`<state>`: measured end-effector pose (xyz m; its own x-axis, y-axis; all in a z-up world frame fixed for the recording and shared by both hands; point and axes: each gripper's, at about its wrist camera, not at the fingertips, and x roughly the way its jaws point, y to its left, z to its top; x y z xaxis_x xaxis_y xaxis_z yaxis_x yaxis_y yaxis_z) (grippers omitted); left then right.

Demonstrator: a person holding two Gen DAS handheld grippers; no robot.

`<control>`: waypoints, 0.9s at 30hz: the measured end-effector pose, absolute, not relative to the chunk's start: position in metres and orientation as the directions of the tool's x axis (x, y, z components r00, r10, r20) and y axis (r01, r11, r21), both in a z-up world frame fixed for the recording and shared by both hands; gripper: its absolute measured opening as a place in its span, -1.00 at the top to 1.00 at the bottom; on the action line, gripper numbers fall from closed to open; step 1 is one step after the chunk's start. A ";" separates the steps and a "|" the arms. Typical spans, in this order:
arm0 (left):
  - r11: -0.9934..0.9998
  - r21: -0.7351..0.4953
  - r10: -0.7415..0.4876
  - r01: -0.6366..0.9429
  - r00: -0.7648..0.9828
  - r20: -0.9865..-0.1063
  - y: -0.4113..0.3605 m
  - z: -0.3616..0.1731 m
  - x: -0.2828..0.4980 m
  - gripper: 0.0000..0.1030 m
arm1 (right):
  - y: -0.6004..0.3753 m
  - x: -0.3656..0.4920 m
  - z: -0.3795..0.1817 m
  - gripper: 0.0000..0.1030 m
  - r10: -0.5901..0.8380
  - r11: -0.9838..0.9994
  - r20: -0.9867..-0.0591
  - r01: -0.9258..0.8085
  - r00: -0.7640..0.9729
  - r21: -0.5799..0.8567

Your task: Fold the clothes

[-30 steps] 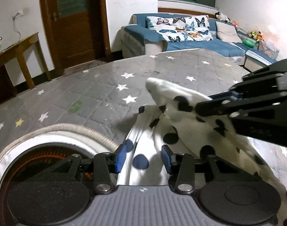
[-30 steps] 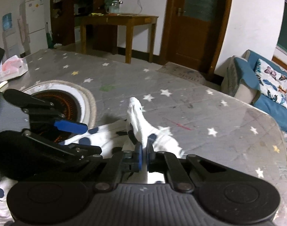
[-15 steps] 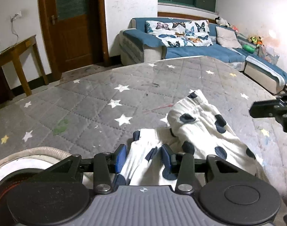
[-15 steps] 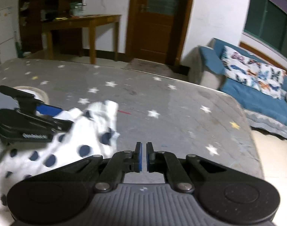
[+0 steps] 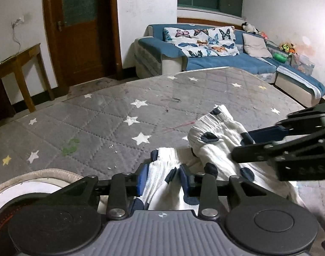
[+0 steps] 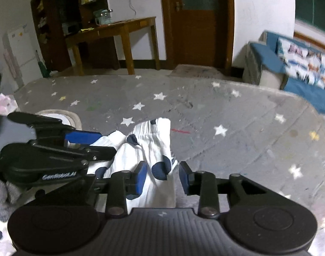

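A white garment with dark blue dots [image 5: 213, 149] lies bunched on a grey quilted mattress printed with stars [image 5: 111, 128], near the edge closest to both cameras, its gathered waistband end [image 6: 156, 125] pointing away toward the middle of the mattress. The left tongs [image 5: 162, 178] have a fold of this cloth between their 2 blue pads; the jaws have just been closing, and the cloth fills the gap and looks pinched on both sides. The right tongs [image 6: 162, 176] sit over another part of the same garment; their jaws have just been opening, the cloth lies against the left pad while the right pad stands clear of it, so they are released. In the left wrist view the right tongs reach in from the right, their tips right at a raised fold of the garment. In the right wrist view the left tongs [image 6: 92, 143] come in from the left at the garment's side. A round white object with a beige rim [image 5: 36, 177] lies on the mattress left of the garment. Beyond the mattress are a blue sofa [image 5: 226, 61] with a butterfly-print cover [image 5: 200, 40], a brown wooden door [image 5: 79, 29] and a wooden table [image 6: 117, 32]. The right wrist view is somewhat blurred at its right side.
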<state>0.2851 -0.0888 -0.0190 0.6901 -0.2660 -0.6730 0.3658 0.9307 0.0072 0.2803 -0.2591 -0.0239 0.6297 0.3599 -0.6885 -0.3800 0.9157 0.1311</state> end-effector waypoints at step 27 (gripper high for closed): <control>0.989 0.137 0.044 0.053 0.784 -0.619 0.024 -0.009 0.289 0.89 | -0.306 0.282 -0.036 0.87 -0.026 0.971 -0.717 -0.152 0.697 -0.183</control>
